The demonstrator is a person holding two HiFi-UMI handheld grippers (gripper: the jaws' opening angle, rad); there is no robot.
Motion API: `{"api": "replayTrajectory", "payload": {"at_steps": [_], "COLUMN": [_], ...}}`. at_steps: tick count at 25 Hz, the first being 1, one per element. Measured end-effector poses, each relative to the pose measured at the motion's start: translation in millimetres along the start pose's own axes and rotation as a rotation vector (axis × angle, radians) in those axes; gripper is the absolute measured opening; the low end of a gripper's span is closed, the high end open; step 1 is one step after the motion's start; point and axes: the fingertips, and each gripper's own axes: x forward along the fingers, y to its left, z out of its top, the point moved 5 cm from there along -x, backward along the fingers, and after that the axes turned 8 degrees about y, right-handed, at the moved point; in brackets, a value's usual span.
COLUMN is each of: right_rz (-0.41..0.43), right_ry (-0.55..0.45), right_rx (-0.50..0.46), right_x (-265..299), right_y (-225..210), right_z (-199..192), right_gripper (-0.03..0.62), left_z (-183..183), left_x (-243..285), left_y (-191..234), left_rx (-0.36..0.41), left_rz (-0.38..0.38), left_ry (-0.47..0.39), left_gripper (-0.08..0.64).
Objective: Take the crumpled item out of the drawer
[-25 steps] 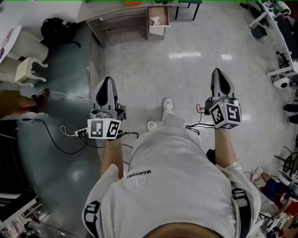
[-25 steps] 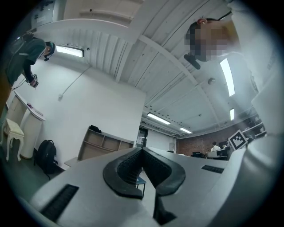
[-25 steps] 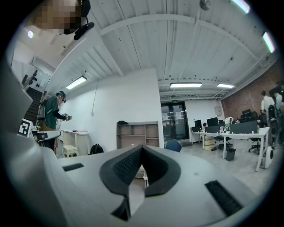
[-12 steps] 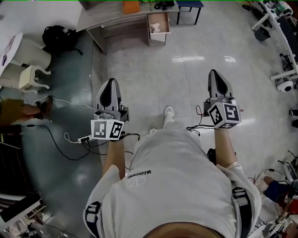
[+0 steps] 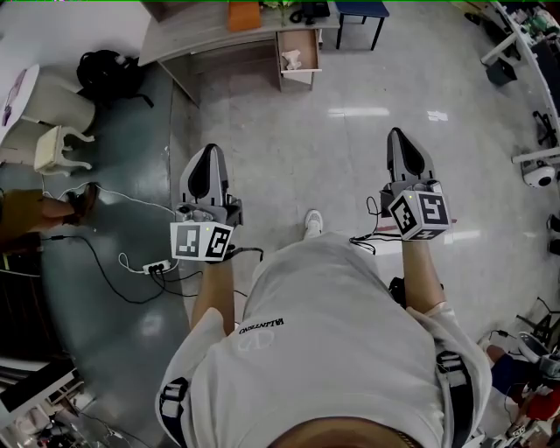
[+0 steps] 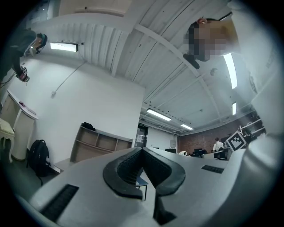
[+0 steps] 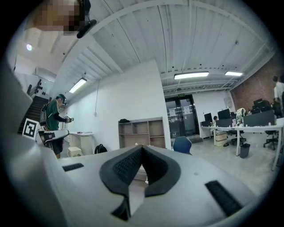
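**Crumpled item lying in the open drawer, both hand-held grippers clenched and well away**

A pale crumpled item (image 5: 291, 59) was seen lying inside the drawer (image 5: 298, 77), which was pulled out from under the bench (image 5: 201, 31) at the far end of the room in the head view. An orange object (image 5: 245, 15) was set on the bench top just left of the drawer, and a blue chair (image 5: 359, 9) stood just to its right. A black backpack (image 5: 107, 63) was left on the floor (image 5: 350, 149) to the left of the bench.

A wide stretch of shiny floor was seen between the drawer and the person. The left hand-held gripper (image 5: 208, 150) and the right hand-held gripper (image 5: 396, 133) were held out in front of the body, well apart from each other and from the drawer, both pointed roughly toward the bench. In the left gripper view the pads of the left hand-held gripper (image 6: 142, 150) were pressed together with nothing between them; the right hand-held gripper (image 7: 142, 147) was likewise clenched on nothing in the right gripper view (only the room showed beyond its tips).

Below the grippers, one white shoe (image 5: 313, 223) and a white shirt (image 5: 332, 350) were seen. A power strip (image 5: 156, 266) with dark cables lay on the floor beside the left forearm.
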Motion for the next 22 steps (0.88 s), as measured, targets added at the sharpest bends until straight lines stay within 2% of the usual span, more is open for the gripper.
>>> {"api": "replayTrajectory", "payload": {"at_steps": [9, 22], "right_rz": [0.054, 0.056], "right_ry": [0.018, 0.039], "right_rx": [0.009, 0.012], "right_x": [53.5, 84.0], "right_y": [-47.8, -69.2], "right_z": [6.2, 0.7], "right_gripper": [0.002, 0.002], "left_z": [-3.7, -18.2], "left_x": [61.8, 92.9], "left_y": [-11.8, -4.1], "left_rx": [0.014, 0.009], "left_rz": [0.038, 0.061], "left_ry": [-0.004, 0.031], "left_gripper": [0.001, 0.001]}}
